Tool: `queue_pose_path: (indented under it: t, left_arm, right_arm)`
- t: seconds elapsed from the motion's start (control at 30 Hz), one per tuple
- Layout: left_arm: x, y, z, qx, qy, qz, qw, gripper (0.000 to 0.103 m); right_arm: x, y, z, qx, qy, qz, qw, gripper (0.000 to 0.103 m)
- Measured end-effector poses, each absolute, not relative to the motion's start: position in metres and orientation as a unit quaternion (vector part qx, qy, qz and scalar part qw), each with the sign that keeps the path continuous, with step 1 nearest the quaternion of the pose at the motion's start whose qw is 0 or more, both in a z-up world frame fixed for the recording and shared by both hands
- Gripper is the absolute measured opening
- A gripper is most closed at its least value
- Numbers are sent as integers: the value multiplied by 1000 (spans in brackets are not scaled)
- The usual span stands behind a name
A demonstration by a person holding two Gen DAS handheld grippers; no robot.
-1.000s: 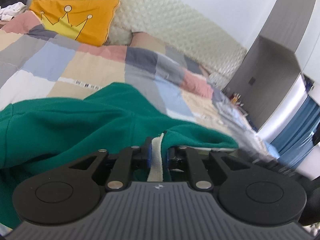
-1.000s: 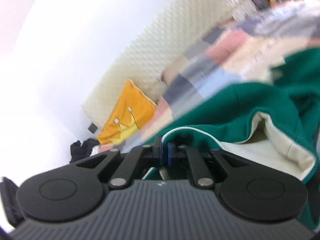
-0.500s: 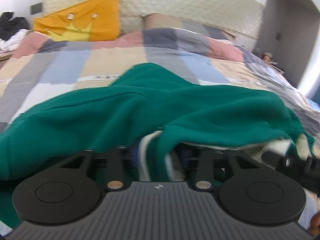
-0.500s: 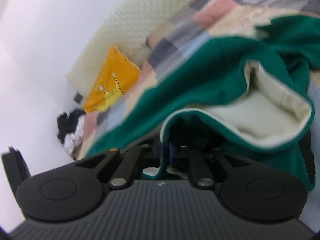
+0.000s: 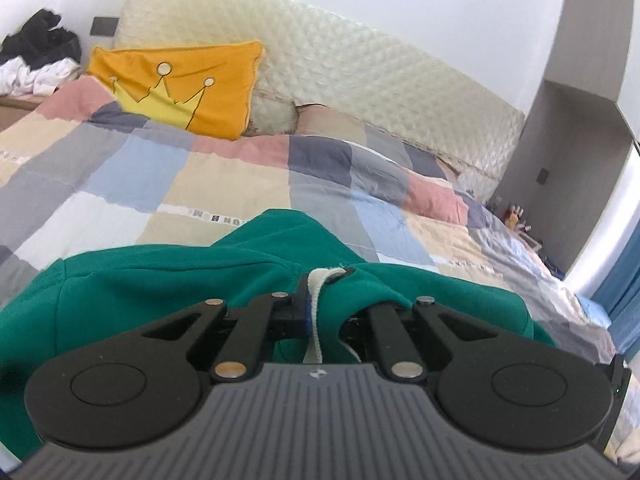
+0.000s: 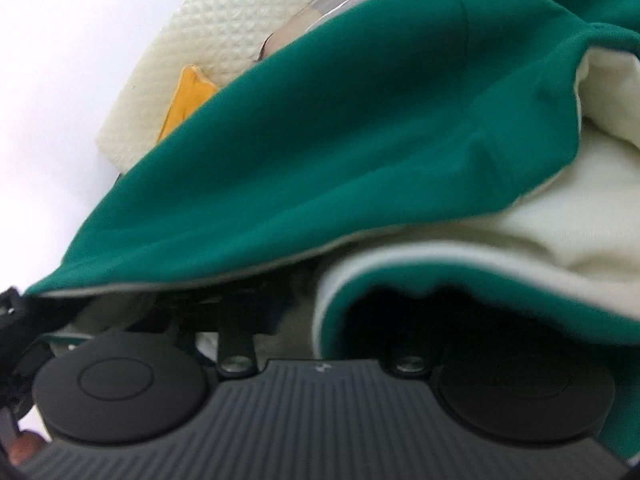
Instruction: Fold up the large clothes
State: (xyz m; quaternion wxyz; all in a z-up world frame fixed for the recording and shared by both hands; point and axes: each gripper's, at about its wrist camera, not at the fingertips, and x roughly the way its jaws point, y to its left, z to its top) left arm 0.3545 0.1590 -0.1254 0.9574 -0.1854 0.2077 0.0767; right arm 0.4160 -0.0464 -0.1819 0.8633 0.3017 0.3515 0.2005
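Green fleece garment (image 5: 168,292) with a cream lining, just the one, is bunched up on the near part of the bed's patchwork quilt (image 5: 224,176) in pastel squares. Also one orange cushion with a yellow crown (image 5: 184,88) against the single cream quilted headboard (image 5: 360,76), and one heap of dark and white clothes (image 5: 36,56) off in the far left corner.

Two grippers. The left gripper (image 5: 320,312) points a bit downward over the garment, and its jaws are pinched tight on a fold of the green fabric along with the cream drawstring (image 5: 316,320) running between them.

The right gripper (image 6: 296,312) also tilts down, and it's buried under the cloth. Green fabric drapes right over its front and the cream lining (image 6: 560,220) fills the right side of its view. Honestly can't tell how wide its jaws are or whether they're pinching anything, it's all blurry and covered.
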Motion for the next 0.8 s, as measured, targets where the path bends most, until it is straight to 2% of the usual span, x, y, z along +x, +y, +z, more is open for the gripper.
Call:
queue_pose_path:
  t: [0.03,0.27,0.4,0.8]
  left_arm:
    - [354,162,-126,-196,208,78,955,7]
    - [336,182,-98,-274,160,56,947,7]
    - [305,174,-48,-272,90,52,957,7]
    - [226,153,124,-272,-22,39,961,6]
  right_arm:
    - [415,-48,-179,301,344,190,869,5]
    - [389,-78,-100,258,229,186,920,5]
    - [365,-78,-35,216,170,218,937,5]
    - [275,-98,161,129,17,286,949,5]
